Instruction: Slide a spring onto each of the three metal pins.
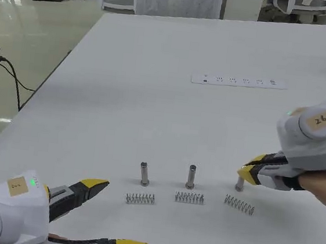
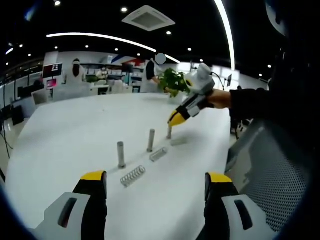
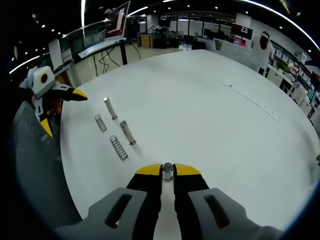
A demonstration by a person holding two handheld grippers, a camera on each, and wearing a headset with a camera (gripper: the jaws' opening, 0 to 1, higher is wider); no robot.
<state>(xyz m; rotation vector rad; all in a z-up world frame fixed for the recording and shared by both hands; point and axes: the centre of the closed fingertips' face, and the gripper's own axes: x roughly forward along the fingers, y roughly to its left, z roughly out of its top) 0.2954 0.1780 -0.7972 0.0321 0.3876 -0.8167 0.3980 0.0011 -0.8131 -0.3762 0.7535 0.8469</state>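
Three short metal pins stand upright in a row on the white table: the left pin, the middle pin and the right pin. In front of each lies a spring. My right gripper is shut on the right pin, whose top sits between the yellow tips. My left gripper hovers open near the table's front edge, left of the row, holding nothing. In the left gripper view the nearest pin and spring lie ahead of its spread fingers.
A white power strip lies flat further back on the table. The table's left edge drops to a glossy floor with a cable. Chairs stand beyond the far end.
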